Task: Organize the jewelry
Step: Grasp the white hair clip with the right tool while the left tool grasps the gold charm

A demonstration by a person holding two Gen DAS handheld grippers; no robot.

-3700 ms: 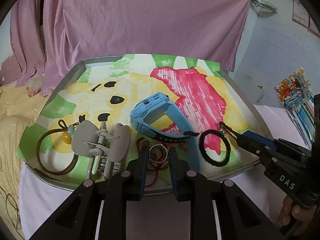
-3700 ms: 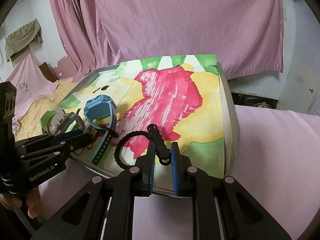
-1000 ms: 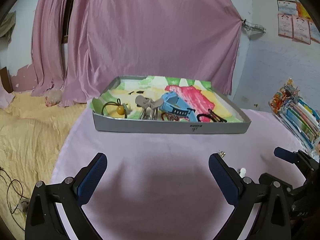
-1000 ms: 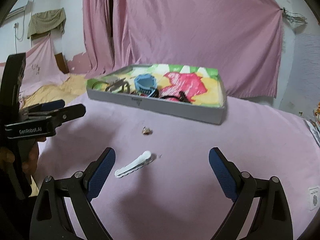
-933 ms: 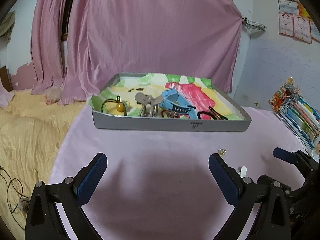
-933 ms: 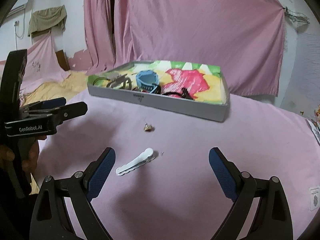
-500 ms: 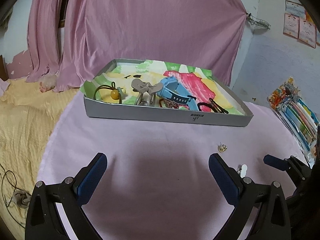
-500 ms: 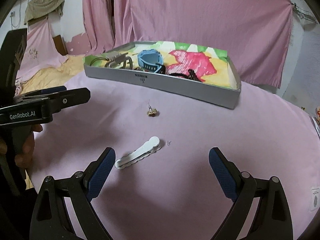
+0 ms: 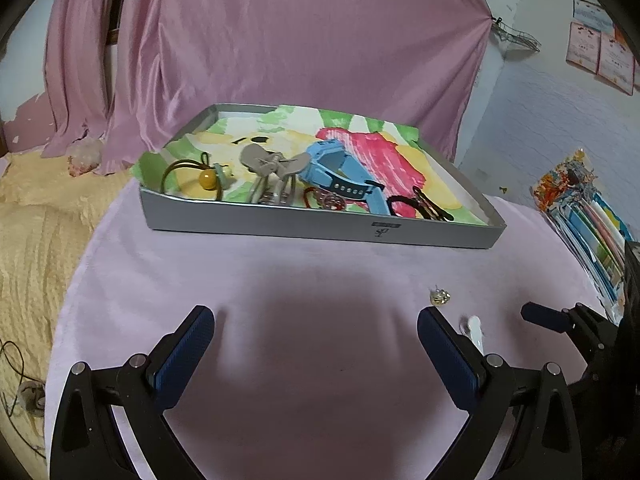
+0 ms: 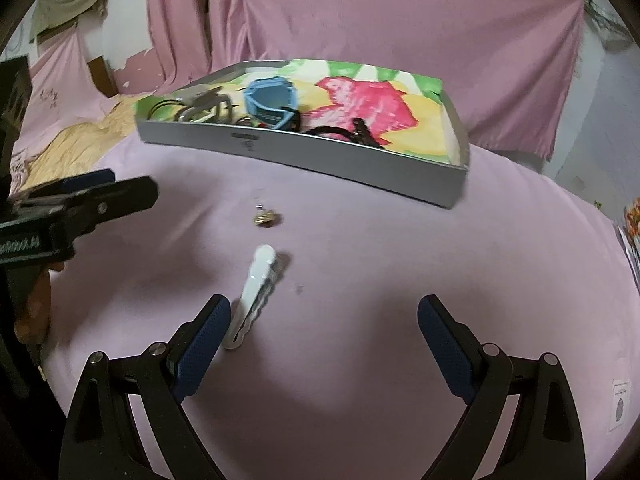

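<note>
The grey tray (image 9: 320, 226) sits toward the back of the pink-covered surface (image 9: 280, 300), and everything else is placed from it. In the left wrist view its contents are plain: an olive hair tie with a yellow bead (image 9: 200, 178) at the tray's left end, then a grey claw clip (image 9: 274, 168), a blue watch (image 9: 340, 176), and a black hair tie (image 9: 416, 206) toward its right end. The right wrist view sees the tray at a lower angle, so these crowd together.

In front of the tray, apart from its wall, lie a small gold earring (image 10: 265, 217) and, farther out, a white hair clip (image 10: 254, 292). The right view shows the whole clip, just beside the right gripper's (image 10: 324, 332) left finger; the left view shows only its tip (image 9: 474, 326).

The left gripper (image 9: 316, 344) has its jaws spread wide and empty, and so does the right gripper.
</note>
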